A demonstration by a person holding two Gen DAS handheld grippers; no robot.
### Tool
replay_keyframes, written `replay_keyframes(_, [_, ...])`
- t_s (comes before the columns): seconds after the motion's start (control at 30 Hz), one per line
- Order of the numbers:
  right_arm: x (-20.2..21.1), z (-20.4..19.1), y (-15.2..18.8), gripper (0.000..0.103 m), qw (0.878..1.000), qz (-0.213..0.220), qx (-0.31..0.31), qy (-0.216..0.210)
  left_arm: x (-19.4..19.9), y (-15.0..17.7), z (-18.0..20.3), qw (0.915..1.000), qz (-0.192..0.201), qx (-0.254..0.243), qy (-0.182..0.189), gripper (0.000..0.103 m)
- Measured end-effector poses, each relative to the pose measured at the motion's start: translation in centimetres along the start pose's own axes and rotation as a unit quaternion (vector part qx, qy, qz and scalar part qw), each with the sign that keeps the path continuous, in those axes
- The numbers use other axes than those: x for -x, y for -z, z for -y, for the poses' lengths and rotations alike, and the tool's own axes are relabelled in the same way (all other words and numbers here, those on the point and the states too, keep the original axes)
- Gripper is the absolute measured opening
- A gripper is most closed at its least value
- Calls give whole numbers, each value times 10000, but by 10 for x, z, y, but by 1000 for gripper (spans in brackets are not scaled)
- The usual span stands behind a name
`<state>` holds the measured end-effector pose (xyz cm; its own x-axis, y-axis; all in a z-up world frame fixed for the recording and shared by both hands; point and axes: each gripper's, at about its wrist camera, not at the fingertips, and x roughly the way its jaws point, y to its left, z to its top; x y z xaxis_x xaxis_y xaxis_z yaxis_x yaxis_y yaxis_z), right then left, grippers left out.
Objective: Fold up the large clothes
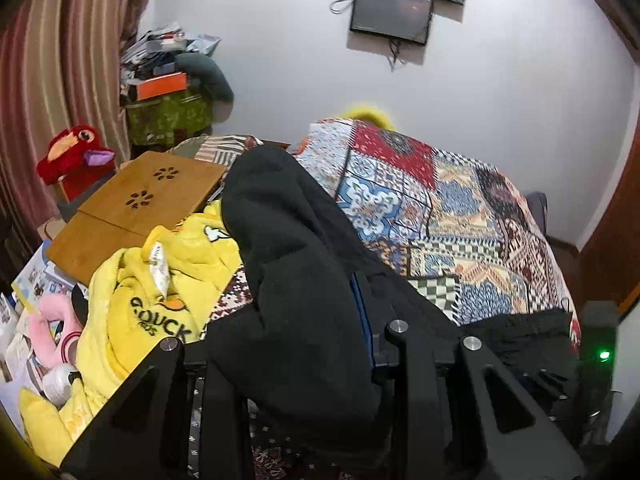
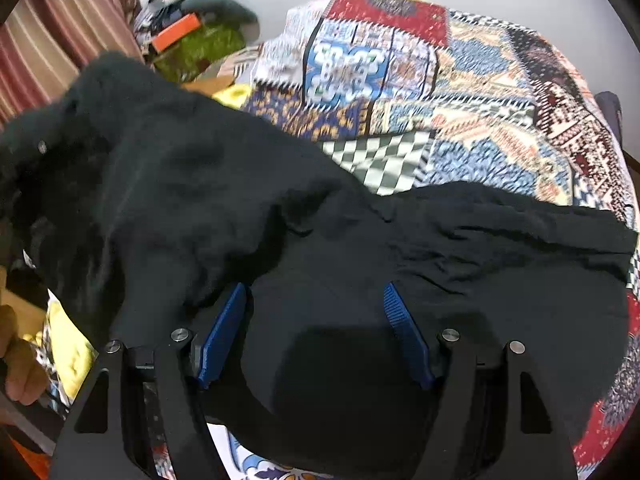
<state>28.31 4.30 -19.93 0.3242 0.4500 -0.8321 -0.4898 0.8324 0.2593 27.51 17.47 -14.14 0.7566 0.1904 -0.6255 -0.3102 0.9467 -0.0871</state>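
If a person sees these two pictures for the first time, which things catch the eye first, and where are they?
First comes the large black fleece garment, bunched up between the jaws of the left gripper and spreading over the colourful patchwork bedspread. In the right wrist view, the right gripper hangs over it with its blue pads apart. At the left lie a bright yellow plush duck robe and a red stuffed bird.
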Motion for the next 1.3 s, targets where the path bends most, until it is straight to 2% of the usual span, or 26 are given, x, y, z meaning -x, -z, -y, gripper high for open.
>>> replay_keyframes(0.13, [2,3,1,68,10000,-39,7,-41,6,3,25,9985,158,-498,-146,30])
replay_keyframes(0.23, [16,10,2,68,9997,-123,-161,-122,11,0,35,9971,191,-733,-108,30])
replay_keyframes(0.37, [56,29,16,68,9992,290,-264,32,11,0,43,9945,162,-1016,-218,30])
replay_keyframes(0.43, [78,48,30,68,9975,490,-371,337,13,-1,45,9940,149,-1056,-241,30])
replay_keyframes(0.53, [94,83,50,68,9938,506,-671,735,16,-2,50,9936,133,-1097,-227,30])
replay_keyframes(0.63, [88,117,67,68,9908,303,-1186,576,21,-3,62,9922,164,-1216,-241,30])
replay_keyframes(0.73, [81,122,74,68,9909,307,-1225,470,30,-5,81,9895,272,-1409,-191,30])
replay_keyframes(0.87, [77,117,77,69,9914,329,-1096,639,43,-10,115,9856,387,-1645,104,30])
replay_keyframes(1.0, [74,123,79,69,9906,308,-1232,508,59,-14,155,9798,442,-1841,644,29])
replay_keyframes(1.13, [75,128,79,69,9897,338,-1341,380,60,-9,197,9718,263,-2063,1108,29])
replay_keyframes(1.3, [104,145,89,68,9853,542,-1619,5,55,3,227,9635,193,-2487,975,29])
